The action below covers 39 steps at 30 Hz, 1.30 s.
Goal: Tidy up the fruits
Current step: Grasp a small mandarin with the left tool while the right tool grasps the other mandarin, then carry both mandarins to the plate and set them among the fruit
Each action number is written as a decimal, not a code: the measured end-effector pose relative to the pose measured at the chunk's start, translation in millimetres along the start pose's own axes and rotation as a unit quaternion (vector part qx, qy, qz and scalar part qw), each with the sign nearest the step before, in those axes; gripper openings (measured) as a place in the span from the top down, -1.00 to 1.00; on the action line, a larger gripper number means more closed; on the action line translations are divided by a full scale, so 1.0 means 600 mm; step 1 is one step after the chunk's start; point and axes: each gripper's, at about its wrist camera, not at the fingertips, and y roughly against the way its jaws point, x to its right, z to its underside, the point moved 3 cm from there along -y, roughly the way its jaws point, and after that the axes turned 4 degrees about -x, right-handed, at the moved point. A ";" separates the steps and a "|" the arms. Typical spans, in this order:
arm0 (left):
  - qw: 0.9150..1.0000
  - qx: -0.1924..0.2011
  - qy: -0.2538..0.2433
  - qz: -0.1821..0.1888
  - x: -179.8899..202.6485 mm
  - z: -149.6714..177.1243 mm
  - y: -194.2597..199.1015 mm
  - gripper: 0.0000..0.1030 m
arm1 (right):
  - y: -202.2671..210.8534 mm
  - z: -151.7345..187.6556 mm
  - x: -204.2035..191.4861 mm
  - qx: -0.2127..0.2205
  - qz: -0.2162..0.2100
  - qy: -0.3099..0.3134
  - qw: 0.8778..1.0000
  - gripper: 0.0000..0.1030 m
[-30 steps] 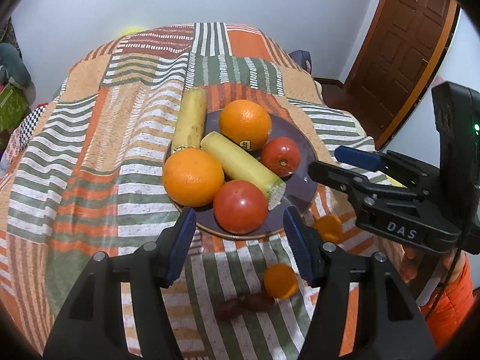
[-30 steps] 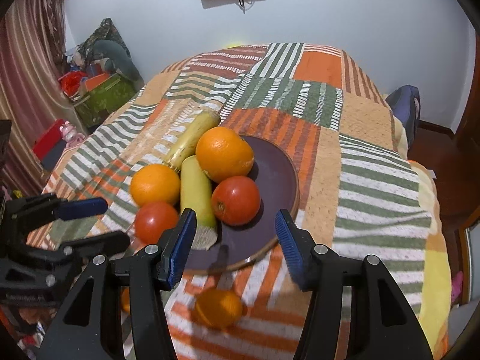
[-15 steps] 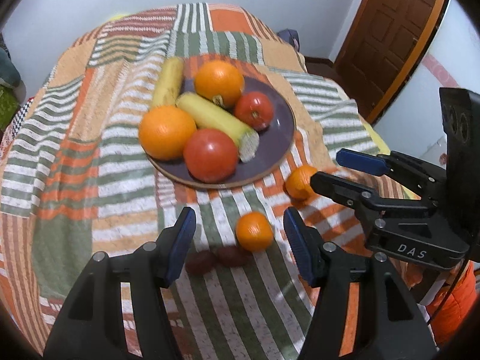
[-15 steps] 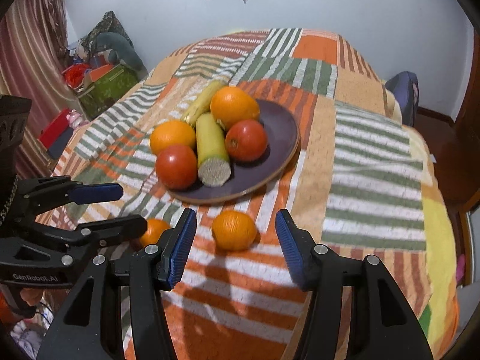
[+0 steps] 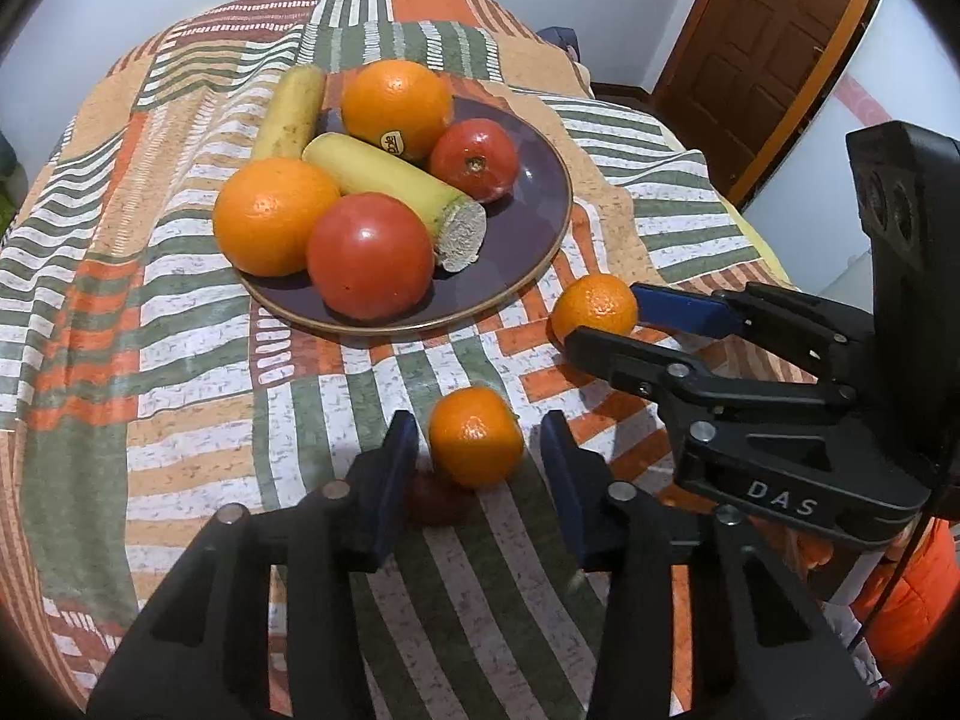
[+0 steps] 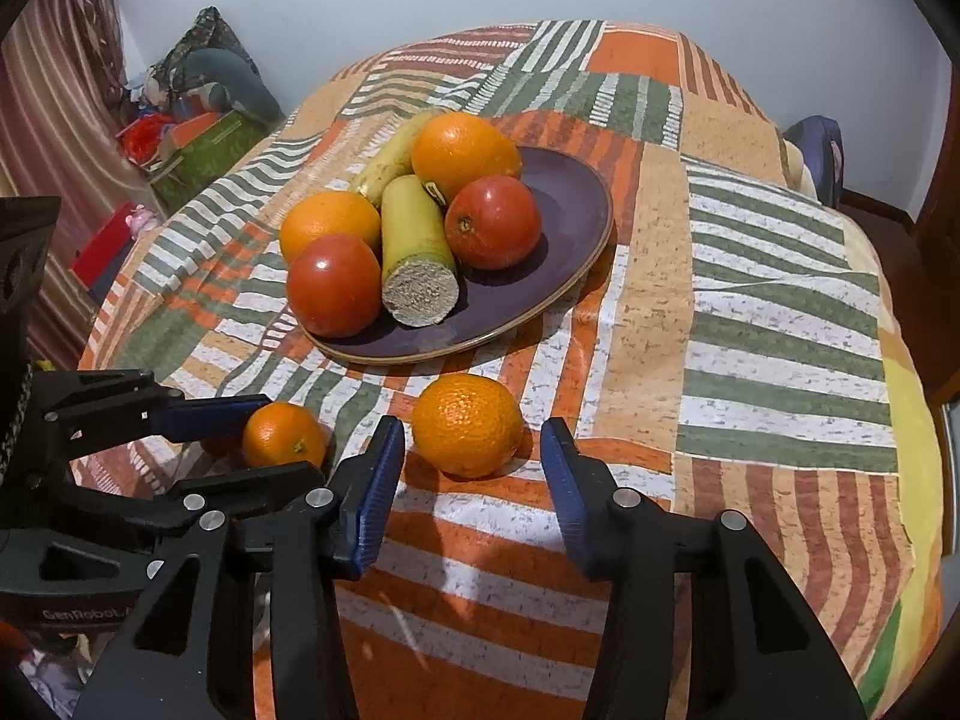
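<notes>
A purple plate (image 5: 540,204) (image 6: 576,210) on the patchwork cloth holds two oranges, two tomatoes and a cut banana; a second banana (image 5: 291,111) leans on its far rim. Two small mandarins lie on the cloth in front of the plate. My left gripper (image 5: 477,456) is open with one mandarin (image 5: 476,444) (image 6: 282,435) between its fingers. My right gripper (image 6: 471,444) is open around the other mandarin (image 6: 467,423) (image 5: 594,306). Neither is squeezed. A dark reddish fruit (image 5: 438,498) lies partly hidden under the left gripper.
The table's cloth (image 6: 780,324) drops off at the right edge. A wooden door (image 5: 756,48) stands to the right. Boxes and bags (image 6: 198,138) are piled on the floor at the left.
Both grippers have pulled back from the plate and dropped lower. Each now brackets a mandarin that earlier lay ahead of or below its fingers. The fruit has not moved.
</notes>
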 end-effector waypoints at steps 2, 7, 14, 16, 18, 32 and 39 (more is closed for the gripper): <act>1.000 0.002 0.001 0.001 -0.001 -0.002 -0.002 0.35 | -0.004 0.000 -0.001 -0.002 -0.008 -0.001 1.000 0.30; 1.000 0.004 -0.008 0.005 0.001 -0.002 0.001 0.38 | -0.003 -0.001 -0.004 -0.001 -0.009 0.002 1.000 0.31; 1.000 0.021 -0.005 0.001 -0.003 -0.007 0.023 0.39 | 0.015 -0.007 -0.003 0.011 -0.008 0.003 1.000 0.31; 1.000 0.030 -0.001 -0.001 -0.007 -0.012 0.035 0.39 | 0.023 -0.012 -0.004 0.018 -0.007 0.004 1.000 0.31; 0.999 0.038 0.001 -0.003 -0.009 -0.017 0.044 0.39 | 0.032 -0.017 -0.005 0.027 -0.005 0.004 1.000 0.31; 0.995 0.101 0.021 -0.016 -0.040 -0.079 0.100 0.39 | 0.052 -0.057 -0.011 0.068 0.003 0.010 0.998 0.31; 0.993 0.113 0.015 -0.023 -0.046 -0.109 0.102 0.39 | 0.050 -0.077 -0.012 0.081 0.008 0.014 0.997 0.31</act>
